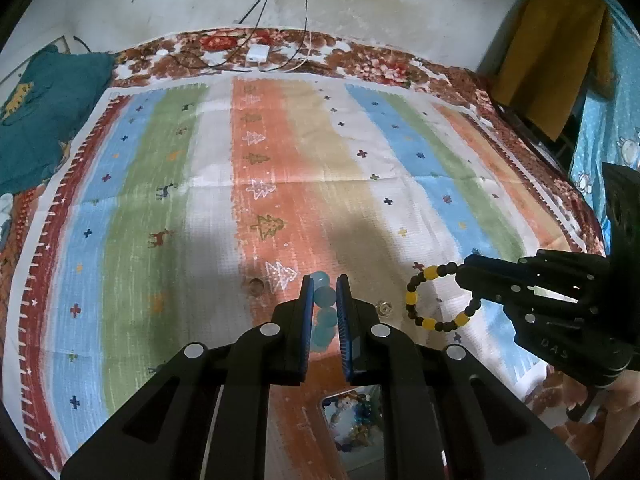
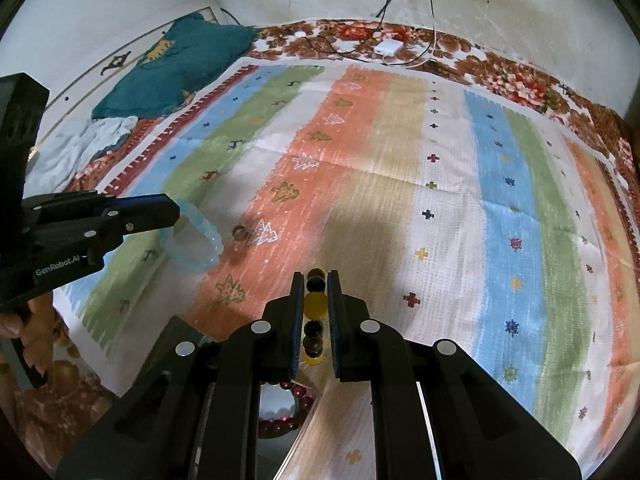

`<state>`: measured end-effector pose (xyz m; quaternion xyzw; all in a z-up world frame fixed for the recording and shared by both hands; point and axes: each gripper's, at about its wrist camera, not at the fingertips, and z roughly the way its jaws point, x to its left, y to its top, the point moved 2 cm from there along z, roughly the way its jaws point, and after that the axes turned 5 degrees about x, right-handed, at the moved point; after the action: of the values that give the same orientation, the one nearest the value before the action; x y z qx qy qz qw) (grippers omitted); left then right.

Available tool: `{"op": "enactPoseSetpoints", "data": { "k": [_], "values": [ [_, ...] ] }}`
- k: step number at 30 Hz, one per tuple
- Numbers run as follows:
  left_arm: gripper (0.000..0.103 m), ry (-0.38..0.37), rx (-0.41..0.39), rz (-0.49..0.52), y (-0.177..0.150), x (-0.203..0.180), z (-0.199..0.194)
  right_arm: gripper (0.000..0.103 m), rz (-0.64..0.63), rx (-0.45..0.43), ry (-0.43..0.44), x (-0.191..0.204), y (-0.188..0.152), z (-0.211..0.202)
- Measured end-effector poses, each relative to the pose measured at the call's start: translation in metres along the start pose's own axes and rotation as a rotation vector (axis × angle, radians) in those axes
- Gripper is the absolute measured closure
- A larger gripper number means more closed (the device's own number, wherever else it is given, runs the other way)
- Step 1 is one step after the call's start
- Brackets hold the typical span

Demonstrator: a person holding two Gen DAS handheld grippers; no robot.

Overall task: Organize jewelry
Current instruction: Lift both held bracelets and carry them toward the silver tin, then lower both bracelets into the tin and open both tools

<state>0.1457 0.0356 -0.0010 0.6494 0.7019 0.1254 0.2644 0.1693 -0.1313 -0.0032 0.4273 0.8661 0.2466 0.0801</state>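
Right now my left gripper (image 1: 325, 294) is clamped narrow on a bracelet of translucent pale-blue beads (image 1: 324, 312), which hangs as a loop above the striped cloth (image 1: 180, 200). My right gripper (image 2: 314, 292) is pinched just as tight on a bracelet of dark brown and amber-yellow beads (image 2: 315, 306), its loop dangling clear of the cloth too. Below the fingers I see a clear box (image 2: 276, 400) holding a dark red bead bracelet (image 2: 296, 392), and a small ring (image 2: 239, 233) lies on the orange stripe.

Blue bracelet (image 1: 325, 312), yellow-black bracelet (image 2: 314, 312), both pinched aloft
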Motion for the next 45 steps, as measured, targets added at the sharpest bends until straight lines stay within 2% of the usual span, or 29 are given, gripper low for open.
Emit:
{"op": "enactPoseSetpoints", "data": {
  "k": [31,45],
  "values": [
    [0.092,-0.046,-0.044,0.020,-0.024,-0.022,-0.030,0.091,-0.013,-0.077,0.060,0.013,-0.019,-0.038],
    [0.092,-0.063,-0.049,0.031,-0.040,-0.031,-0.040,0.091,-0.030,-0.068,0.079,0.024,-0.032,-0.044]
  ]
}}
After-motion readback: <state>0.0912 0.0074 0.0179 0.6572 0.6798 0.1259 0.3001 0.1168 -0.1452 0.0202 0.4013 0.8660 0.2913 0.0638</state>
